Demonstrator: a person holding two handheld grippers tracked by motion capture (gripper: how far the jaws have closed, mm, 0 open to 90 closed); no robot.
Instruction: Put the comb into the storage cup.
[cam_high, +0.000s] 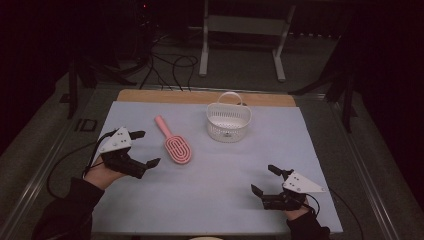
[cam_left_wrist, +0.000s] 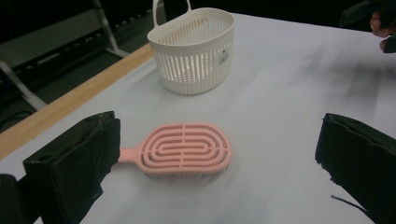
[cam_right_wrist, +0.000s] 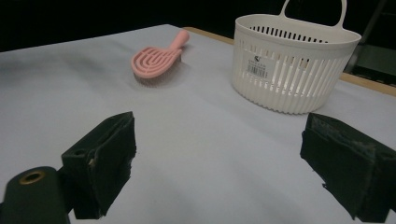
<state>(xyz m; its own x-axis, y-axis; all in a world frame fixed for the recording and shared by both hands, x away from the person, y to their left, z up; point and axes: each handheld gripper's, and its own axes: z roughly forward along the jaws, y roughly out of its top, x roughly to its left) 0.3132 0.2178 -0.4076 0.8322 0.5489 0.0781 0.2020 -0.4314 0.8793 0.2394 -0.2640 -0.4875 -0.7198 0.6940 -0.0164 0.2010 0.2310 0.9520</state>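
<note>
Hairbrush (cam_high: 177, 148) lies flat, handle pointing far-left; left gripper (cam_high: 145, 148) and right gripper (cam_high: 265, 180) fingers spread, empty.

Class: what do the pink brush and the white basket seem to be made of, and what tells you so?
Pink oval slotted hairbrush: apparently moulded plastic, matte, with one even colour and smooth rounded ribs.
White slatted basket with a loop handle: likely rigid plastic, slightly glossy, with thin uniform slats and a barcode sticker.

hand-held gripper (cam_right_wrist: 217, 168) jaws apart | pink brush (cam_right_wrist: 156, 58) far off | white basket (cam_right_wrist: 293, 65) (barcode label) nearer
</note>
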